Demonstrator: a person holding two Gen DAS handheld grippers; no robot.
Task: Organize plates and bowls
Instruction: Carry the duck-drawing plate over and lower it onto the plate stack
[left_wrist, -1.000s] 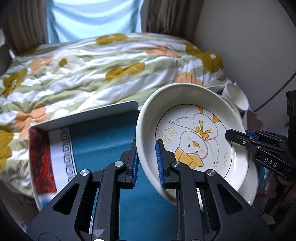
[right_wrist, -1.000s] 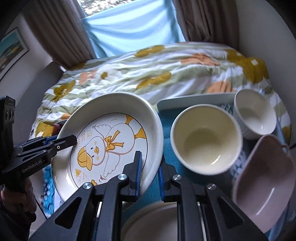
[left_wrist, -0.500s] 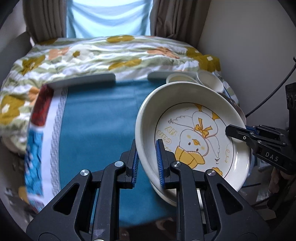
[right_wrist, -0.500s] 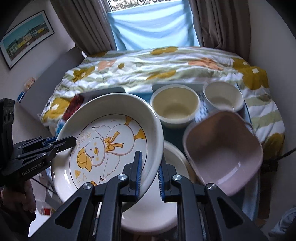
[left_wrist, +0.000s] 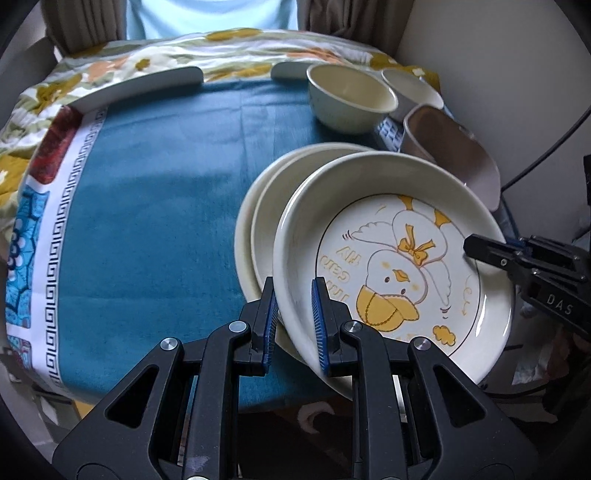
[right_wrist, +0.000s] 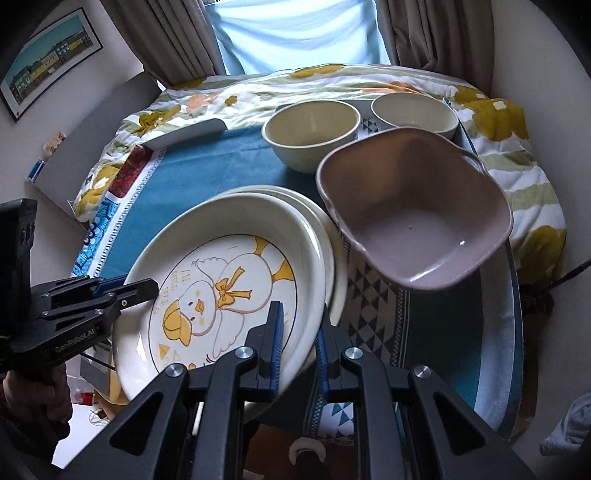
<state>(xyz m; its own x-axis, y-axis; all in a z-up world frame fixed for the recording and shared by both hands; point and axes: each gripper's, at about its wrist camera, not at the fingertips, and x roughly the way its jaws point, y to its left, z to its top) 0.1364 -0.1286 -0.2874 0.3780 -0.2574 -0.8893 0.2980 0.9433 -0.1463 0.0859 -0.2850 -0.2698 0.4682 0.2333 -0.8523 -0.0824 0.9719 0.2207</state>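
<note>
The left tongs (left_wrist: 293, 317) are pinching the rim of the duck plate (left_wrist: 399, 266) at its 8 o'clock edge, one blue pad inside the rim and one outside. The right tongs (right_wrist: 299, 338) are pinching the same plate at the opposite rim, at about 5 o'clock in the right wrist view, and are also showing at 3 o'clock in the left wrist view. The plate is tilting, lifted over a stack of two plain cream plates (left_wrist: 266, 206) that is lying on the desk (left_wrist: 155, 192), which a teal cloth is covering. At 12 o'clock from the stack a cream bowl (right_wrist: 312, 134) is standing upright, and a smaller white bowl (right_wrist: 413, 112) is sitting just beside it at 3 o'clock. A mauve square bowl (right_wrist: 413, 218) is sitting at 2 o'clock from the stack, its wall close to the plain plates; whether they are touching cannot be told. A bed with a flowered quilt (right_wrist: 258, 92) is lying beyond the desk.
</note>
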